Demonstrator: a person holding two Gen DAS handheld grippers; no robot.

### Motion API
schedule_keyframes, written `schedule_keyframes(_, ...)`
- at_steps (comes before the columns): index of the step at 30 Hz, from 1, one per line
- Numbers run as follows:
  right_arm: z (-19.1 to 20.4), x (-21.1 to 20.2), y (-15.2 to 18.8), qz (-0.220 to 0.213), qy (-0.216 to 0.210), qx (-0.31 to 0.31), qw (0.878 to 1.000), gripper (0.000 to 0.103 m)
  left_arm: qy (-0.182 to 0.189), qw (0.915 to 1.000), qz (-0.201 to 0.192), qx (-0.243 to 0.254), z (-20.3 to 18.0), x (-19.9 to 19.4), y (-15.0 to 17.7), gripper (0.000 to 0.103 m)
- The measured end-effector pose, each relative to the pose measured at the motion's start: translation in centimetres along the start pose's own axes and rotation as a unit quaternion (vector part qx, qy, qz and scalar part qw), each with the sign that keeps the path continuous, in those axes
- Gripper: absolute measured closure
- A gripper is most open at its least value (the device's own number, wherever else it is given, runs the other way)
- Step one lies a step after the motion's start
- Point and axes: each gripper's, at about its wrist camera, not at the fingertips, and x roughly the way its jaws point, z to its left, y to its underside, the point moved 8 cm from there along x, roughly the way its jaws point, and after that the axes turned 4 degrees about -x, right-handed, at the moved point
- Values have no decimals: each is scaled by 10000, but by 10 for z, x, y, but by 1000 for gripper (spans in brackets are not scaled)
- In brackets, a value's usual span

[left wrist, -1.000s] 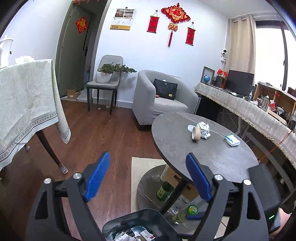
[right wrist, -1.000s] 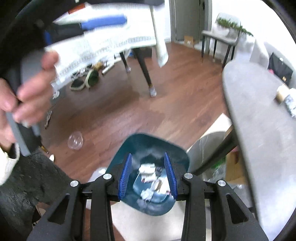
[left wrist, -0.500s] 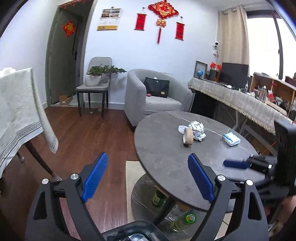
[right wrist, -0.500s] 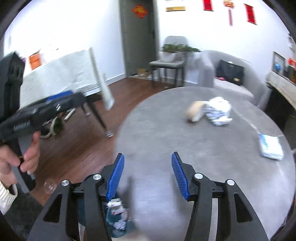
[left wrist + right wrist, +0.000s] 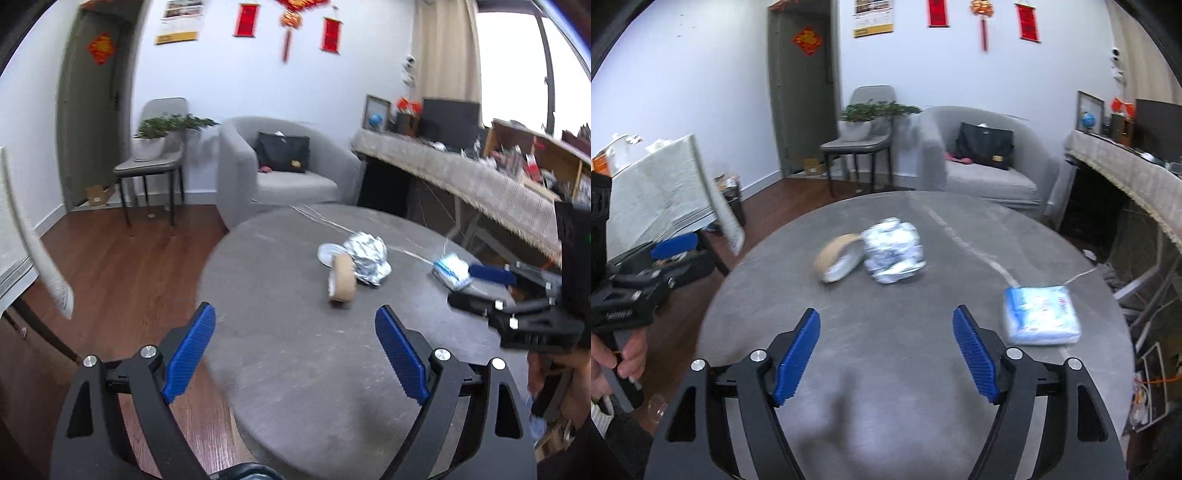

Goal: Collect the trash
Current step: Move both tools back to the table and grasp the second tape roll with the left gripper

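Note:
On the round grey table (image 5: 905,369) lie a crumpled foil ball (image 5: 894,251), a brown tape roll (image 5: 840,262) leaning against it, and a blue-white tissue pack (image 5: 1039,314). My right gripper (image 5: 886,332) is open and empty above the table's near part, the foil ball straight ahead. My left gripper (image 5: 295,336) is open and empty over the table's near edge; the tape roll (image 5: 341,282), foil ball (image 5: 367,258) and tissue pack (image 5: 452,271) lie beyond it. The dark trash bin's rim (image 5: 243,474) shows just below the left gripper.
A grey armchair (image 5: 982,162) with a black bag stands behind the table, beside a chair with a potted plant (image 5: 871,122). A cloth-covered table (image 5: 661,192) is at left, a long cluttered desk (image 5: 480,173) at right. Wooden floor (image 5: 122,266) lies left of the round table.
Both grippers rose from over the trash bin on the floor to above the tabletop. My right gripper opened wider and swung toward the foil ball and tape.

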Motion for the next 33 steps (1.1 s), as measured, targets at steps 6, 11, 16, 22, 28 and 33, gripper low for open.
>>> schedule_keyframes(6,-49,11,-3,158,459,226,9986,21,292,9980,439,354,-32,36,1,16)
schedule_keyframes(11,-88,22,0,380,768,450,9953,18,274,9955,743,522,-44,66,4,21)
schedule_keyframes(16,-109,30,3,536,773,551,9940,16,300,9944,962,331,-43,88,0,25)
schedule_keyframes(22,-119,44,8,762,693,537,9932,15,326,9918,1225,175,-41,108,-2,40)
schedule_keyframes(28,-124,54,11,954,627,471,9923,15,399,9864,1592,90,-41,119,2,61)
schedule_keyframes(33,-127,58,12,1043,605,494,9915,15,411,9851,1669,26,-39,123,0,81)
